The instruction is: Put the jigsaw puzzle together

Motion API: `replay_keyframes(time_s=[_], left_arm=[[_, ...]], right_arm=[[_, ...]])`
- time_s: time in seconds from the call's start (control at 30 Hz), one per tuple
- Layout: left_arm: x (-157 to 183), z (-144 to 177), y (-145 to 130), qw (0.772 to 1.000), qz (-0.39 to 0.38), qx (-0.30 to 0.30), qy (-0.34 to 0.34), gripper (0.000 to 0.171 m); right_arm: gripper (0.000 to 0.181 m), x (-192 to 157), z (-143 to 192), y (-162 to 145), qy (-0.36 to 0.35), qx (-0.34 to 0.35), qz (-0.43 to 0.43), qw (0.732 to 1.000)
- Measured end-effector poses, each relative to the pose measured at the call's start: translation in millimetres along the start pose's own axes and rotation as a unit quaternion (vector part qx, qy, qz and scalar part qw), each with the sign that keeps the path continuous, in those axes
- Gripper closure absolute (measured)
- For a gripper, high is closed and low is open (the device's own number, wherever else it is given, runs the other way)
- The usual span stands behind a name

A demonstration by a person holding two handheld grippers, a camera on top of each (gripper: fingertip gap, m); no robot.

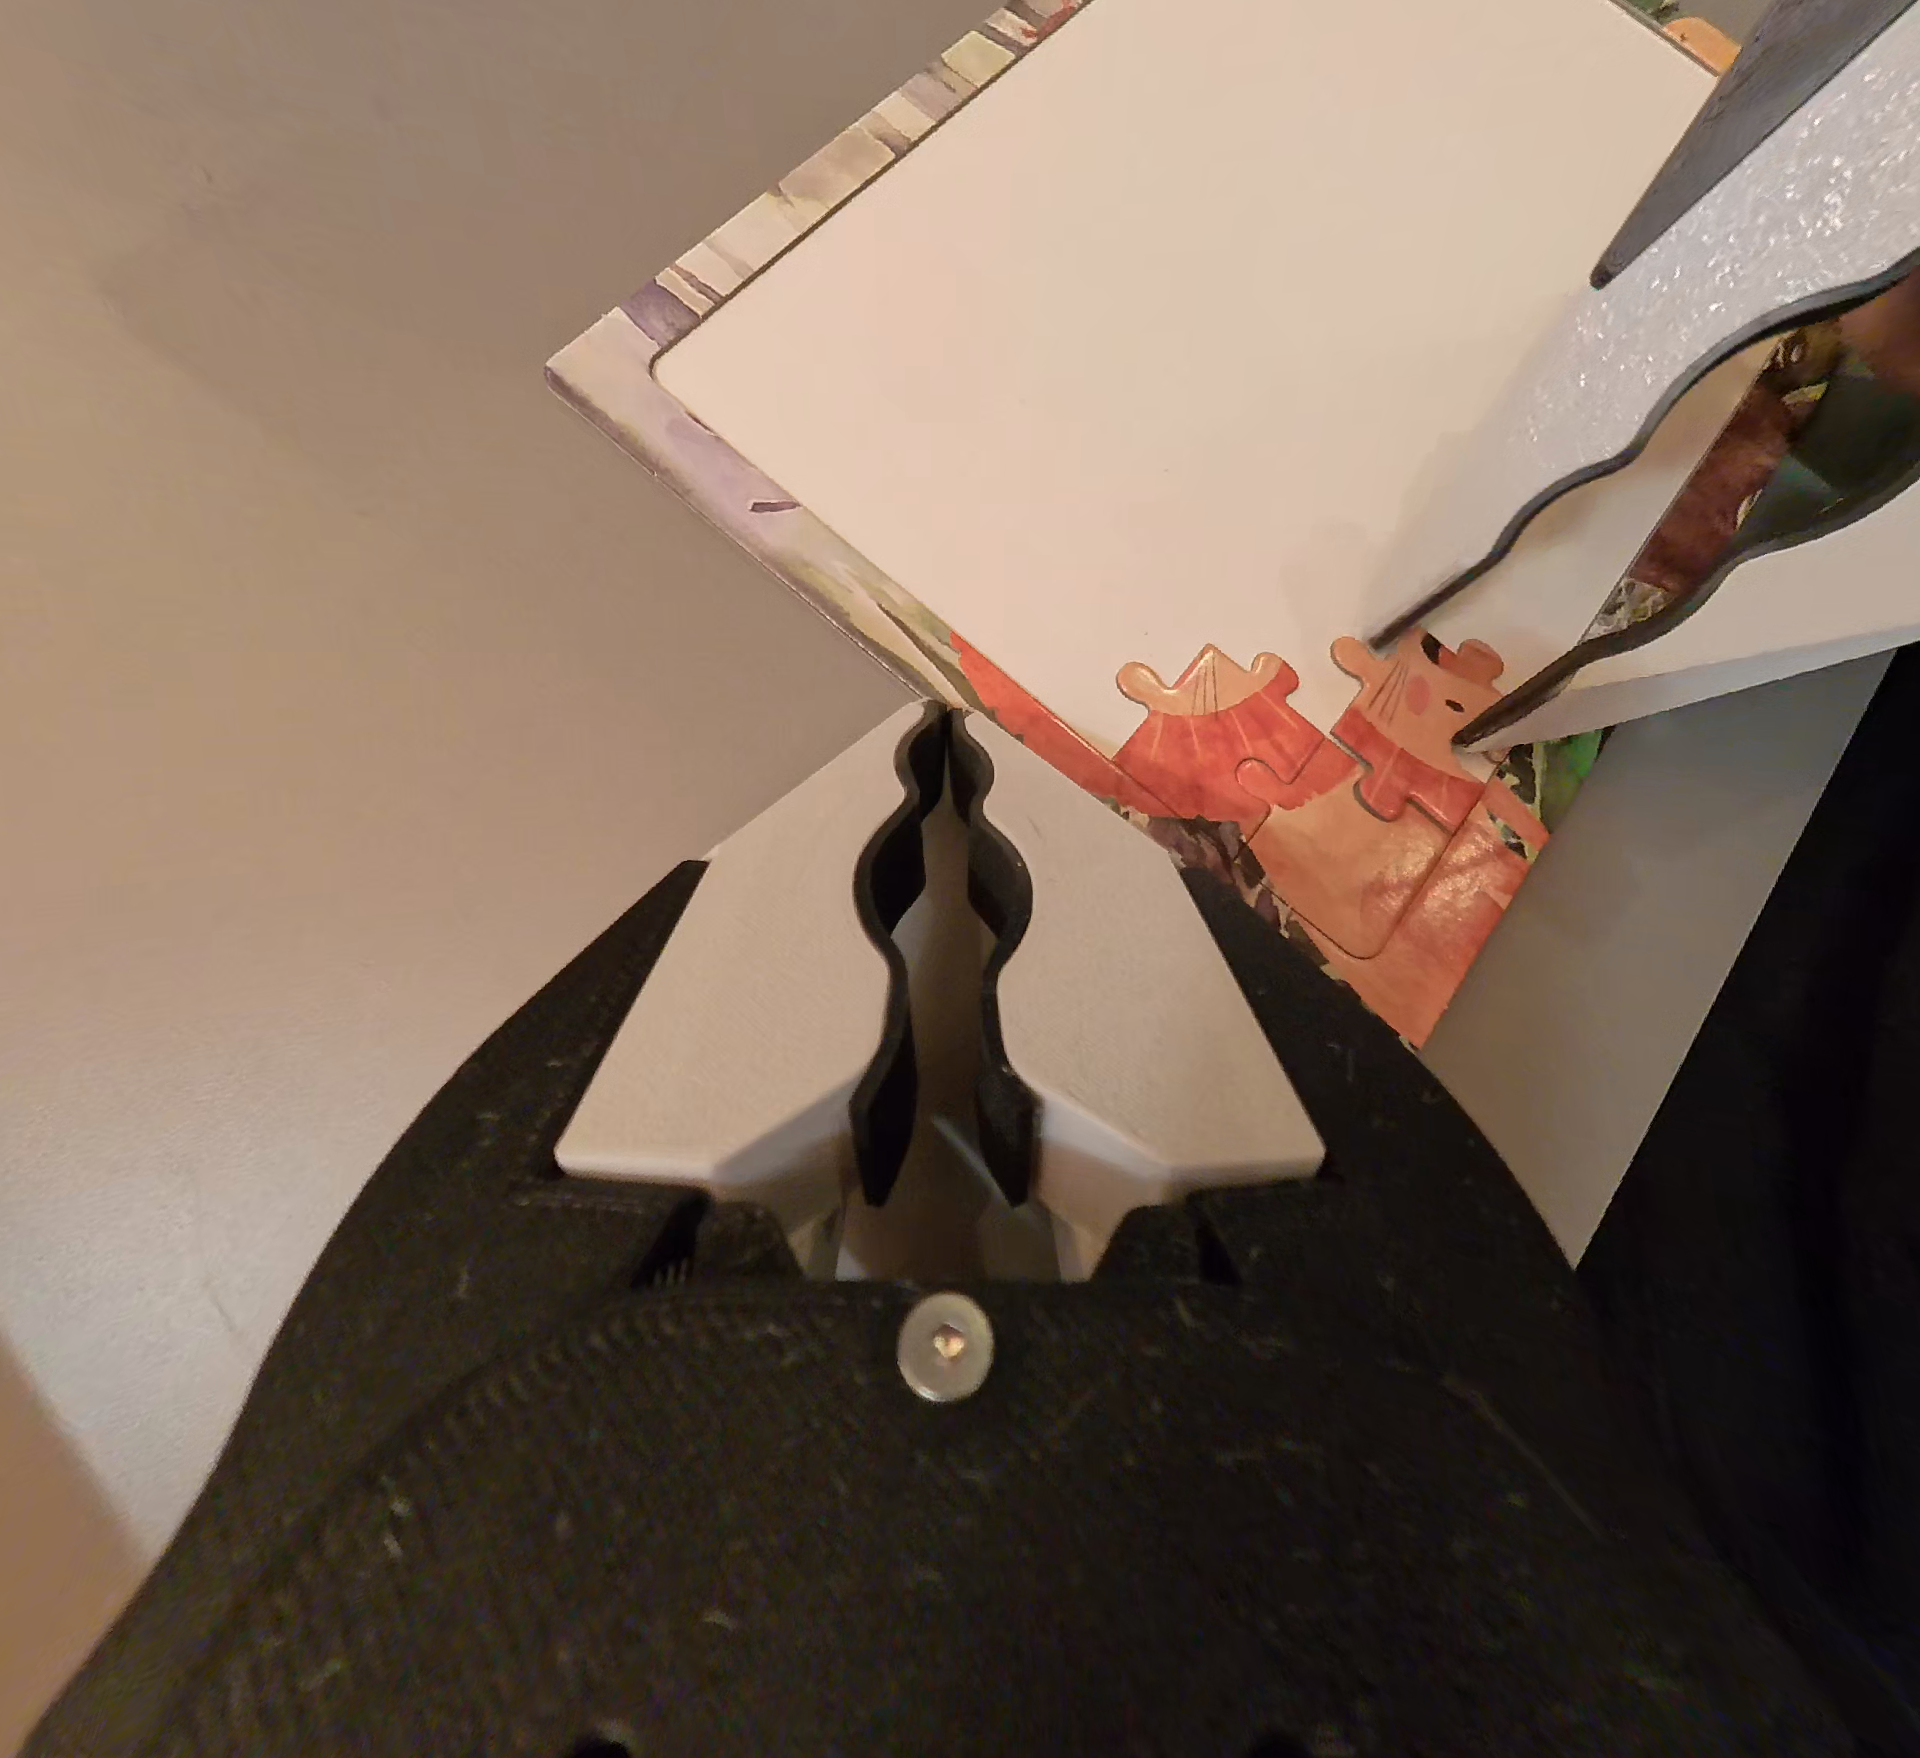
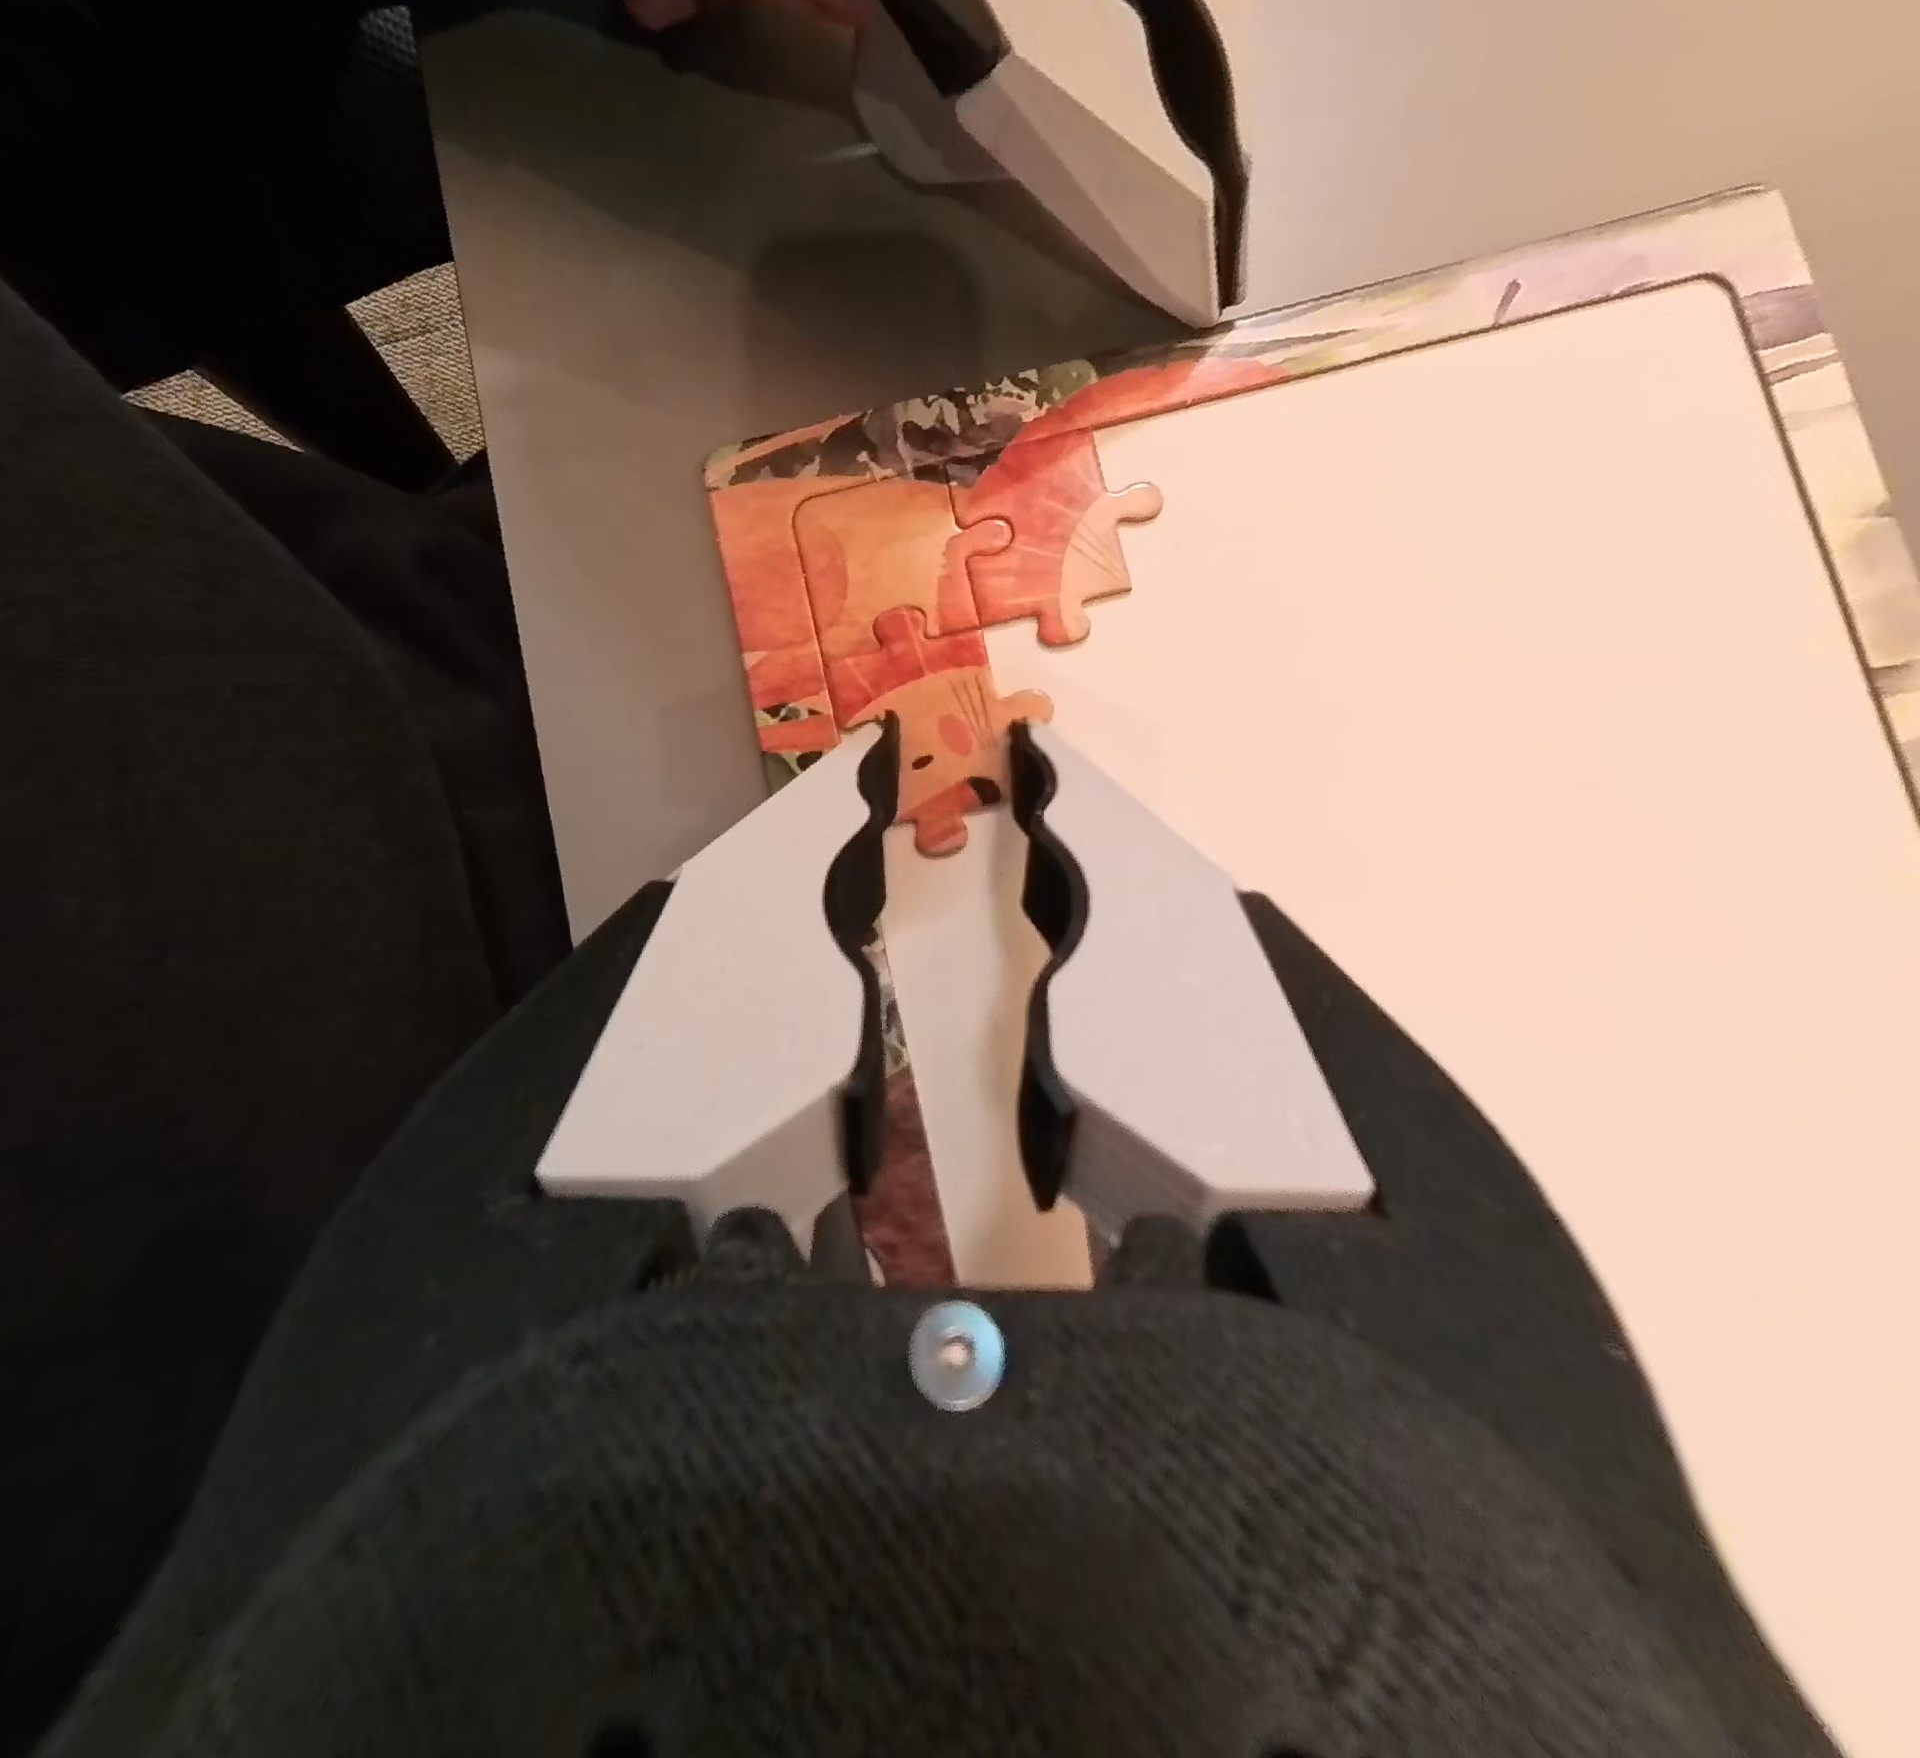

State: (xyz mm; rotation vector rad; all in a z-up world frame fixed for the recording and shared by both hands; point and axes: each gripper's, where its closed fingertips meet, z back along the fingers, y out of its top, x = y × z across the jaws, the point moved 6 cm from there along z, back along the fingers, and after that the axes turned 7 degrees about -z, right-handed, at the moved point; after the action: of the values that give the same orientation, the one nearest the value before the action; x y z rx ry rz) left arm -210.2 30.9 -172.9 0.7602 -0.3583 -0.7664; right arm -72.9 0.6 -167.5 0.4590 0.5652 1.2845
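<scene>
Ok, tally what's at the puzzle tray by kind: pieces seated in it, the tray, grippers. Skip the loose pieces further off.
Seated pieces: 3
Tray: 1
Grippers: 2, left gripper and right gripper
Total: 6

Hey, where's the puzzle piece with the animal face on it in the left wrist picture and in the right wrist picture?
Left wrist view: the face piece lies lower right, in the tray's corner, between the right gripper's fingertips.
Right wrist view: the face piece sits at centre, between the right gripper's open fingertips.
Shared landmark: the red fan-patterned piece placed nearby in the white tray.
</scene>
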Motion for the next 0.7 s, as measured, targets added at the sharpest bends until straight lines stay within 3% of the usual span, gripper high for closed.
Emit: replay_keyframes(time_s=[0.17, 0.33, 0.57, 0.7], left_arm=[[0, 0, 0, 1.000, -0.001, 0.000, 0.000, 0.171], [0, 0, 0, 1.000, 0.000, 0.000, 0.000, 0.171], [0, 0, 0, 1.000, 0.000, 0.000, 0.000, 0.171], [0, 0, 0, 1.000, 0.000, 0.000, 0.000, 0.171]], right_arm=[[0.168, 3, 1, 0, -0.007, 0.004, -0.008, 1.000], [0.163, 19, 6, -2, -0.046, 0.008, -0.022, 0.999], [0.157, 15, 7, 3, 0.013, 0.031, -0.009, 0.999], [0.150, 11, 10, 5, 0.056, 0.040, 0.061, 0.996]])
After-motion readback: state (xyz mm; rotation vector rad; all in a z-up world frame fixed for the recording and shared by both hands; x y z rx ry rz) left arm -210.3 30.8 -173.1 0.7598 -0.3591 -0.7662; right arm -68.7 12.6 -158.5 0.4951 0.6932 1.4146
